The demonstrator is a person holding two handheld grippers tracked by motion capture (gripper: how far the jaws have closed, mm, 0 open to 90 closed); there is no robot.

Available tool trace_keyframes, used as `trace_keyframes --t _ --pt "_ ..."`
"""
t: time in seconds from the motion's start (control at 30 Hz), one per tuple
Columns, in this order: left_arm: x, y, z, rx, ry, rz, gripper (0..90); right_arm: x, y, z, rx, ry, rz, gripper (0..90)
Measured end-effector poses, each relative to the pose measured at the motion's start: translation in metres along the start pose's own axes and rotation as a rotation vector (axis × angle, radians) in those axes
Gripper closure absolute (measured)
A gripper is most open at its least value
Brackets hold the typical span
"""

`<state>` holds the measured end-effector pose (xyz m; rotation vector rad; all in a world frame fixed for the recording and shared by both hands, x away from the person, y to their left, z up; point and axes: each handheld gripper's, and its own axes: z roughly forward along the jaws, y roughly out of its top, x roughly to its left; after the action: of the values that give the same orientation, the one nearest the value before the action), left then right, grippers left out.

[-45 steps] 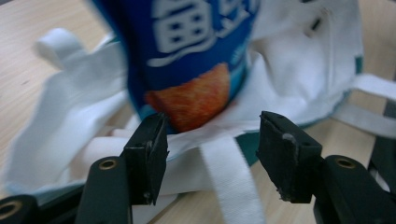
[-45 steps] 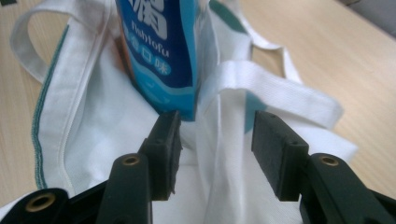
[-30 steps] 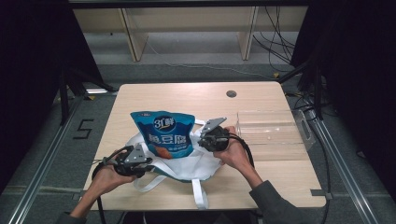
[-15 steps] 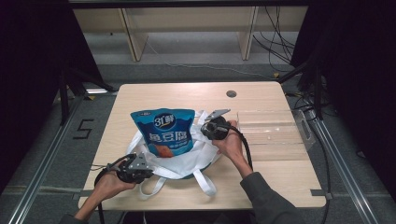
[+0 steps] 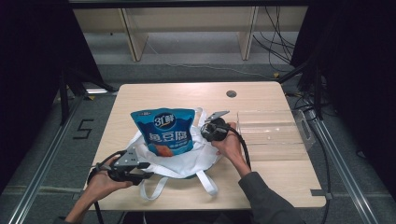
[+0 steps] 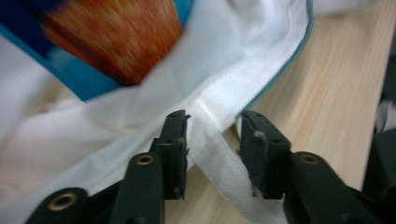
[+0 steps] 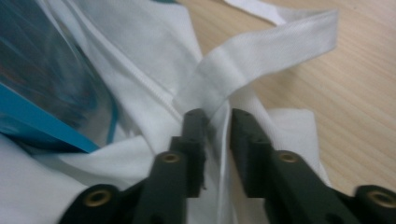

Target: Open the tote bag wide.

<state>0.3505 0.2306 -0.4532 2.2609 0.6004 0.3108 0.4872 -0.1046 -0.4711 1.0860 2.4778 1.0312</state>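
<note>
Left claw (image 5: pixel 140 169) drawn back, both claws just opening; right claw (image 5: pixel 211 125) slack around strap (image 7: pixel 261 51); white bag (image 5: pixel 187 158) released beneath blue pouch (image 5: pixel 164 132); next: regrip handles.

White cloth bag (image 5: pixel 184 161) flat, blue snack pouch (image 5: pixel 164 131) upright

From my station I see a light wooden table (image 5: pixel 261 186) with a round cable hole (image 5: pixel 231 94) near its far edge, well beyond the right gripper (image 5: pixel 208 132). Past the table stands a pale wooden shelf unit (image 5: pixel 187 28) on grey floor (image 5: pixel 196 70). Dark curtains (image 5: pixel 32 46) flank both sides; loose cables (image 5: pixel 280 51) trail far right. A black "5" (image 5: pixel 82 129) marks the floor left of the left gripper (image 5: pixel 142 170).
</note>
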Motion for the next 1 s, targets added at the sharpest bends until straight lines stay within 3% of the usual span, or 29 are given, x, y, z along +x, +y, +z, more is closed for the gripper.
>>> trace_keyframes --t 0.13,0.2,0.27,0.33,0.4,0.57,0.63,0.67,0.7,0.77,0.8,0.9,1.0 --pt "0.008 0.002 -0.017 -0.045 0.063 -0.037 50.8 0.001 0.003 -0.015 -0.061 -0.017 -0.024 60.3" --pt "0.011 0.001 -0.021 -0.059 0.082 -0.081 50.0 0.002 0.005 -0.025 -0.086 -0.009 -0.023 56.2" --pt "0.013 -0.001 -0.023 -0.058 0.096 -0.081 46.8 0.002 0.008 -0.036 -0.085 0.006 -0.025 49.5" --pt "0.009 -0.005 -0.023 -0.067 0.105 -0.125 44.4 0.002 0.009 -0.045 -0.124 0.007 -0.047 45.9" --pt "0.004 -0.009 -0.024 -0.079 0.108 -0.147 43.0 0.002 0.012 -0.058 -0.125 0.027 -0.041 42.8" --pt "-0.013 -0.02 -0.032 -0.111 0.145 -0.202 38.0 0.007 0.017 -0.081 -0.129 0.065 -0.088 38.6" --pt "-0.016 -0.027 -0.036 -0.079 0.157 -0.196 36.4 0.012 0.018 -0.087 -0.119 0.076 -0.103 37.5" --pt "-0.017 -0.032 -0.037 -0.073 0.159 -0.185 36.0 0.013 0.019 -0.09 -0.119 0.072 -0.136 36.7" --pt "-0.018 -0.035 -0.037 -0.068 0.165 -0.191 36.0 0.014 0.02 -0.092 -0.116 0.091 -0.169 36.8" --pt "-0.023 -0.046 -0.035 -0.075 0.173 -0.227 34.9 0.019 0.021 -0.096 -0.123 0.095 -0.175 36.6" --pt "-0.023 -0.049 -0.036 -0.047 0.173 -0.221 34.4 0.022 0.021 -0.097 -0.109 0.099 -0.173 36.2" --pt "-0.027 -0.06 -0.031 -0.034 0.219 -0.27 30.2 0.025 0.024 -0.098 -0.09 0.103 -0.212 35.0" --pt "-0.025 -0.069 -0.033 -0.009 0.244 -0.262 29.0 0.026 0.028 -0.098 -0.072 0.092 -0.247 34.0"
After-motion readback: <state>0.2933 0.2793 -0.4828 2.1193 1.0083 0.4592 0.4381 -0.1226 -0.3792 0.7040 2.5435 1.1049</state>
